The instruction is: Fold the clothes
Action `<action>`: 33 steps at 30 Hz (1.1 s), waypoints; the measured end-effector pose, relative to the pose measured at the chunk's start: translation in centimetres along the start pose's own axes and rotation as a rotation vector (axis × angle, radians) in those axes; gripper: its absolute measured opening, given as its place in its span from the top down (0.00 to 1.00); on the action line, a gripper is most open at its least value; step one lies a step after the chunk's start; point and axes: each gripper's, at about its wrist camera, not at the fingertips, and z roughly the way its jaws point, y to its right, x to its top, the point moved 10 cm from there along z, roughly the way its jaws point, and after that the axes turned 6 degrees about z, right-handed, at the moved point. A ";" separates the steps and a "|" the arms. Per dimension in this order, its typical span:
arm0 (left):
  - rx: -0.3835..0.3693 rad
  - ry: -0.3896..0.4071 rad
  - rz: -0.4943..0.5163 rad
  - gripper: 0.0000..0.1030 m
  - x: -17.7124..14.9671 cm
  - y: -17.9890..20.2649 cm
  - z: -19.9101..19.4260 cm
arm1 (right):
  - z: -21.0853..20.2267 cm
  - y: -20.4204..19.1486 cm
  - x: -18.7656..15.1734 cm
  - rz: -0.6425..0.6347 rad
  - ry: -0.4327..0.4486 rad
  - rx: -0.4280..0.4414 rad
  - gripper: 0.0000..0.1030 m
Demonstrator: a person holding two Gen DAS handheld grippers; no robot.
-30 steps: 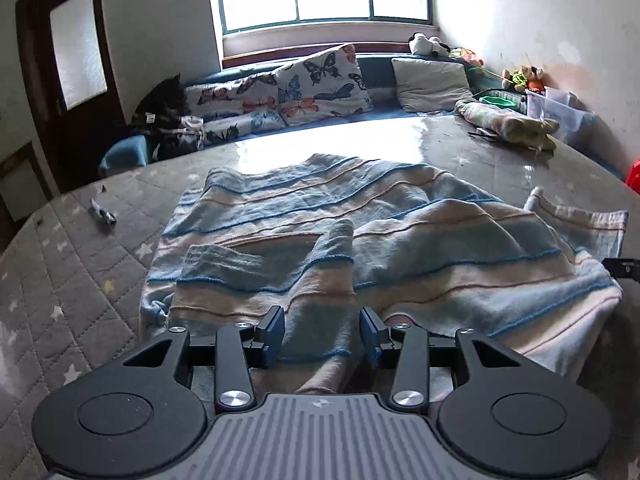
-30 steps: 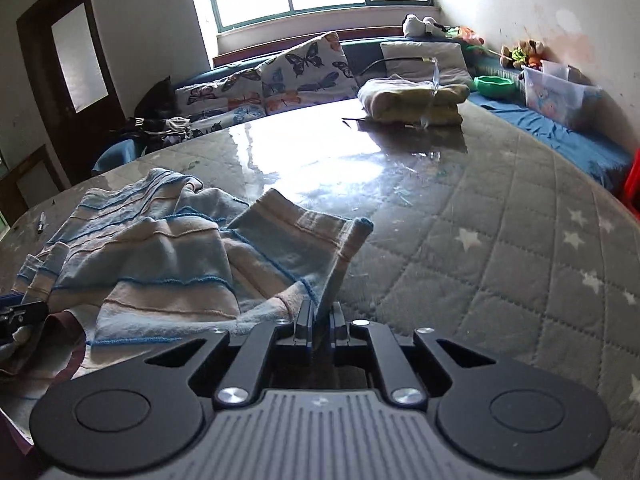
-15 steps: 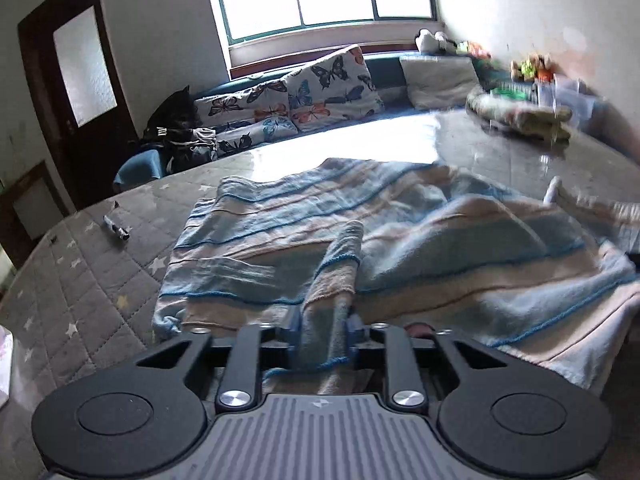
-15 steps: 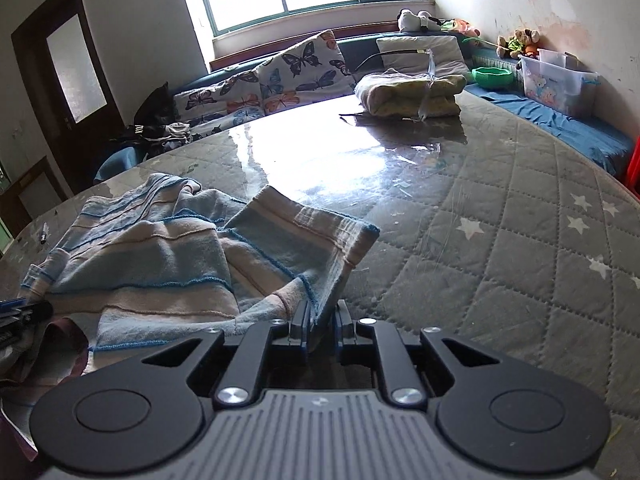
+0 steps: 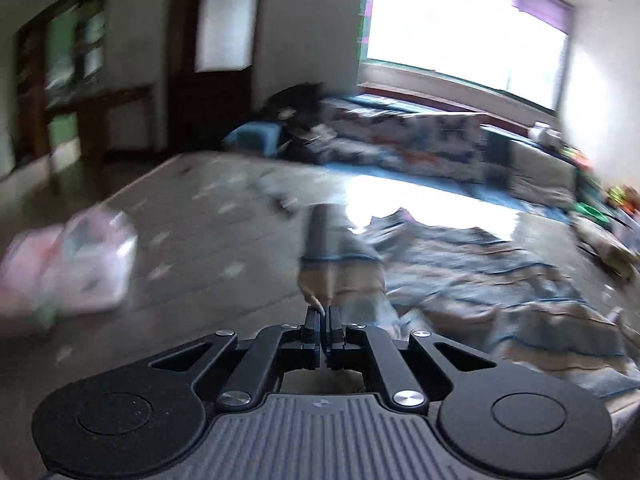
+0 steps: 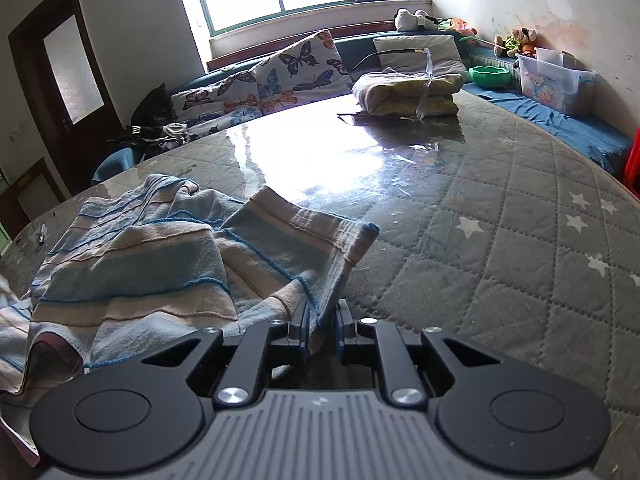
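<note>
The left claw (image 5: pixel 324 322) is being held pressed together on a narrow strip of the striped garment (image 5: pixel 480 280), which is being drawn up and away from its tips. The right claw (image 6: pixel 322 322) is being kept nearly closed, pinching a folded edge of the same striped garment (image 6: pixel 168 264), with cloth caught between its pads.

For the step in hand, judged to be the lifting and spreading of the garment before a fold, both pinches are best kept firm while the cloth is being pulled apart evenly, so that the strip in the left claw, judged to be a sleeve, is being straightened rather than twisted. Slack is best taken up gently; a jerk could be slipping the thin edge out of the right claw.

Just ahead of the left claw the pinched strip is being stretched straight forward, its long axis running away from the tips. To the right of that claw the body of the garment is lying rumpled on the quilted worktop (image 6: pixel 500 240), its stripes running roughly crosswise. In the right wrist view the bulk is lying ahead and to the left of the claw, with one flap pointing forward and rightward.

Farther off, a folded pile (image 6: pixel 404 92) is resting on the far part of the worktop, well apart from the garment.
</note>
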 end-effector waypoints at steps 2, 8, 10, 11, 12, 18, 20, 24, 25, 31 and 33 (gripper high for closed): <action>0.047 -0.044 -0.046 0.98 -1.7 -2.2 -0.2 | 0.0 0.0 0.0 0.001 -0.002 0.000 0.85; 0.115 -0.166 -0.102 0.97 -6.4 -5.0 -0.2 | -0.4 -0.3 -0.3 -0.020 -0.014 -0.001 0.83; 0.117 -0.183 -0.103 0.97 -7.0 -5.1 0.0 | -0.6 -0.4 -0.4 -0.024 -0.018 0.001 0.82; 0.117 -0.185 -0.098 0.97 -7.0 -5.1 0.0 | -0.7 -0.4 -0.5 -0.025 -0.020 0.001 0.81; 0.115 -0.182 -0.090 0.97 -6.9 -4.9 0.0 | -0.7 -0.3 -0.4 -0.019 -0.020 0.004 0.80; 0.115 -0.176 -0.065 0.96 -6.2 -5.0 0.5 | -0.2 0.9 1.1 0.041 -0.002 0.007 0.77; 0.114 -0.186 -0.065 0.96 -6.4 -5.1 0.8 | 0.2 1.2 1.6 0.062 0.001 0.016 0.76; 0.117 -0.191 -0.054 0.97 -6.6 -4.9 0.9 | 0.8 0.9 1.7 0.050 0.002 0.025 0.92; 0.116 -0.192 -0.050 0.97 -6.6 -4.9 0.8 | 0.6 0.9 1.6 0.042 0.009 0.024 0.97; 0.092 -0.192 -0.033 0.97 -6.4 -4.9 0.0 | -4.4 2.0 1.6 -0.005 0.096 -0.021 0.99; 0.078 -0.202 -0.030 0.97 -6.7 -4.7 -0.2 | -6.2 2.8 1.1 -0.007 0.104 -0.045 0.99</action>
